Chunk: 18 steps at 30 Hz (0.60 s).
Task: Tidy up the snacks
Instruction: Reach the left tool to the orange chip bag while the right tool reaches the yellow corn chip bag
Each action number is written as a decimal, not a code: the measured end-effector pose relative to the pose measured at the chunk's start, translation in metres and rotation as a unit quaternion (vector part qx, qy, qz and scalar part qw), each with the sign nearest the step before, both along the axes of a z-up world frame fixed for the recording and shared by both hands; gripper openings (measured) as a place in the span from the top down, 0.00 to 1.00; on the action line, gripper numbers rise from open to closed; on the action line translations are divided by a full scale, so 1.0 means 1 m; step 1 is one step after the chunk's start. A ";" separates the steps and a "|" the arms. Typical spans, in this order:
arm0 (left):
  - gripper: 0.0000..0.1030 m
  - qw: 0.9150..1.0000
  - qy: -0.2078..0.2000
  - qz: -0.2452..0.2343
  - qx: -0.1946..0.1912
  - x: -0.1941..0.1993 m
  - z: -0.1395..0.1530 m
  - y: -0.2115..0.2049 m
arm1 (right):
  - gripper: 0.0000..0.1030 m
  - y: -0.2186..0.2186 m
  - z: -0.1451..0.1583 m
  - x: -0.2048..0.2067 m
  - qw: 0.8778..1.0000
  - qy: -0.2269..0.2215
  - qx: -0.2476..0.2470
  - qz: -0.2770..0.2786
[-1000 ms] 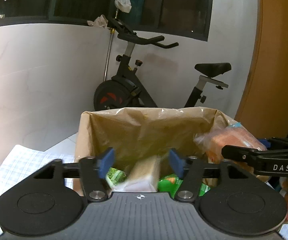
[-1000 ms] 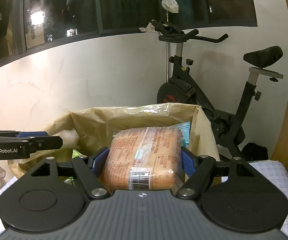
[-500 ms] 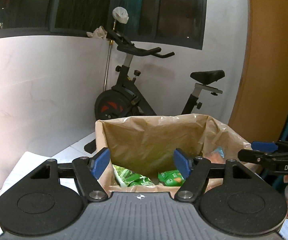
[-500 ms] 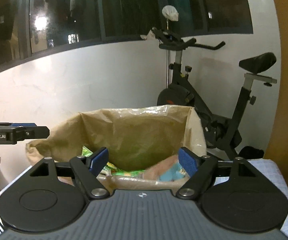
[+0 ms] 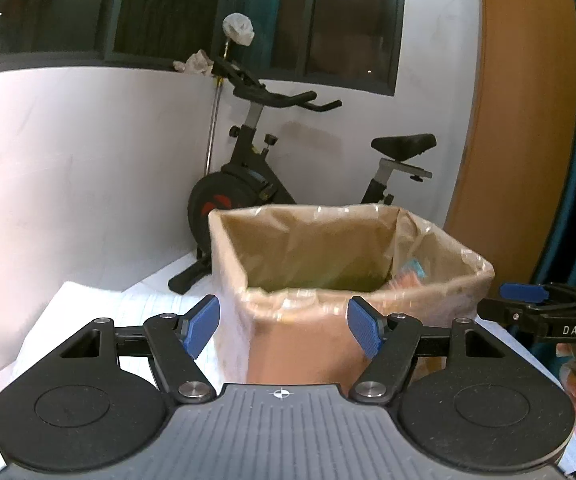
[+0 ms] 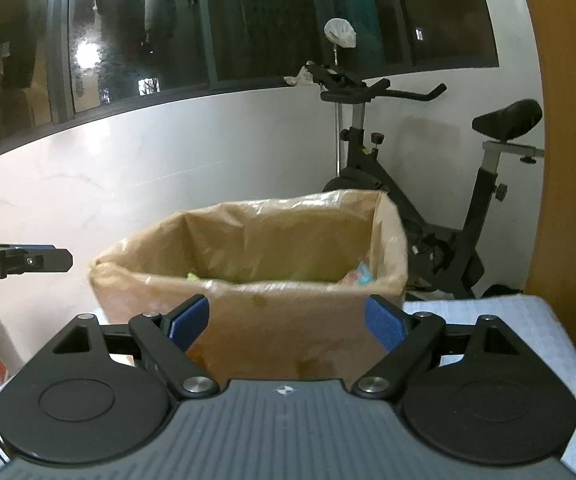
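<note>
Snacks now lie in the lined box, both left tongs and right tongs spread empty after dropping theirs

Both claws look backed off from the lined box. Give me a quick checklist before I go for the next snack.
1. Left claw empty and open: ok.
2. Right claw empty and open: ok.
3. Lined box upright, liner folded over the rim: ok.
4. Snacks inside the box: partly ok; an orange-and-blue packet and a green scrap peek above the near rim, the rest is hidden.
5. Next snack located: cannot tell; none shows outside the box.
6. Claws apart from each other: ok.
</note>
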<state>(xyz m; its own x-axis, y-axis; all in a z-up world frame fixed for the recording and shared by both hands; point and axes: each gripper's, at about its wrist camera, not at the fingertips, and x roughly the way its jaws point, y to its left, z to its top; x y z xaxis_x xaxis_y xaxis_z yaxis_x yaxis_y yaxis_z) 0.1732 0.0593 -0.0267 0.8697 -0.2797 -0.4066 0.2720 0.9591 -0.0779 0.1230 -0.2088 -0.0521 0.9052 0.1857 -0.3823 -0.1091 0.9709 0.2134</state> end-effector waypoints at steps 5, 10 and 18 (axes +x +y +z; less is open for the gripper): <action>0.29 1.000 0.014 0.010 -0.004 -0.018 -0.017 0.016 | 0.15 0.014 -0.017 -0.018 1.000 0.008 0.006 0.015; 0.29 0.999 0.034 0.021 -0.006 -0.033 -0.039 0.033 | 0.15 0.030 -0.037 -0.029 0.999 0.026 0.015 0.034; 0.29 0.997 0.069 0.024 -0.017 -0.047 -0.076 0.043 | 0.15 0.054 -0.072 -0.038 0.996 0.061 0.030 0.057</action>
